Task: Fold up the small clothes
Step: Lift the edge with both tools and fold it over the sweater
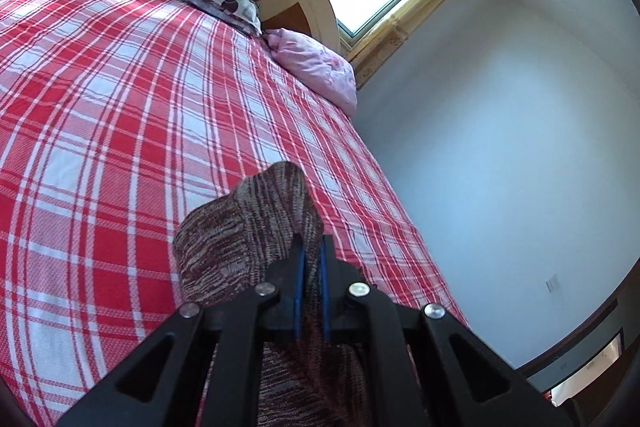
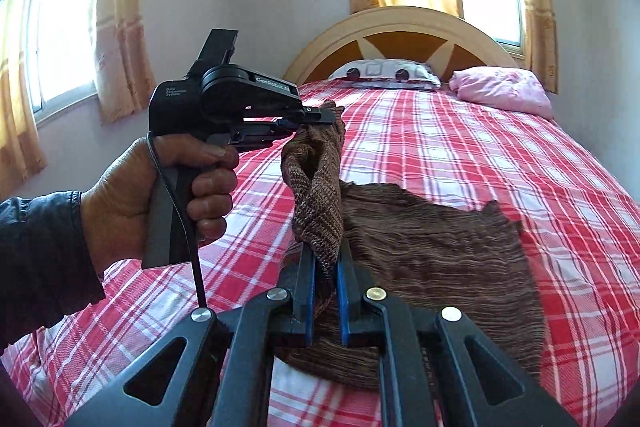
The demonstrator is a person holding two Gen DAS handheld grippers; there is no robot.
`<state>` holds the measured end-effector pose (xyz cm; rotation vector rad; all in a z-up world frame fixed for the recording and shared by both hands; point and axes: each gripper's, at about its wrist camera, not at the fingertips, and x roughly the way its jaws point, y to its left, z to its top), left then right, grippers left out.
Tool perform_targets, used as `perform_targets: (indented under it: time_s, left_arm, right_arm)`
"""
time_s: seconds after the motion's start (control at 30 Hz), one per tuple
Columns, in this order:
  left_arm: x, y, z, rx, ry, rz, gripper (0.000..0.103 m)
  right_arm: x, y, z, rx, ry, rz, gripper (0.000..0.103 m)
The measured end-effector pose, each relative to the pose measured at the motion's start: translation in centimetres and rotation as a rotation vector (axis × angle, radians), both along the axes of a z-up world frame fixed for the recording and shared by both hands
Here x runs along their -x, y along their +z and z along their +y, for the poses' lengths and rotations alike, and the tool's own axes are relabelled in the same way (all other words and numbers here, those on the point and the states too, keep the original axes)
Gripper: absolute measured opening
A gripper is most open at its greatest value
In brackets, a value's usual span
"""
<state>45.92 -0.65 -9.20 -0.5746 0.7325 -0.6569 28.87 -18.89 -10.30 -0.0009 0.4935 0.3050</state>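
A brown marled knit garment [image 2: 432,231] lies partly spread on the red and white checked bed [image 2: 460,147]. One edge of it is lifted between both grippers. My right gripper [image 2: 326,255] is shut on a fold of the knit close to the lens. A hand [image 2: 152,195] holds my left gripper [image 2: 320,117] higher and farther back, shut on the same raised strip. In the left wrist view the left gripper [image 1: 312,247] pinches the knit garment [image 1: 248,227] between its blue pads, with cloth bunched in front and hanging below.
The bed runs back to a rounded wooden headboard [image 2: 400,27]. A patterned pillow [image 2: 384,71] and a pink bundle of bedding [image 2: 500,87] lie at its head. Windows with yellow curtains [image 2: 116,27] are behind and to the left. A pale wall [image 1: 500,147] flanks the bed's right side.
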Motion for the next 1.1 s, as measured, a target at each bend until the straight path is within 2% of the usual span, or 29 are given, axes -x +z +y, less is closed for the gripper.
perform_targets:
  time_s: [0.3,0.77,0.97,1.1]
  left_arm:
    - [-0.6,-0.7,-7.4,-0.034,-0.086,0.013,0.007]
    - [-1.1,-2.8,-15.7,-0.124,-0.186,0.065,0.007]
    - [-0.3,-3.4,-18.1,-0.191,-0.214,0.068,0.007]
    - [0.1,-3.8,-19.6,-0.269,-0.236,0.069,0.008]
  right_arm:
    - [0.1,-1.0,-6.8,-0.068,-0.104,0.038,0.008]
    - [0.8,-5.4,-13.8,-0.194,-0.198,0.190,0.008]
    - [1.6,-7.5,-16.0,-0.224,-0.246,0.245,0.004]
    - [1.9,-7.9,-16.9,-0.249,-0.263,0.269,0.004]
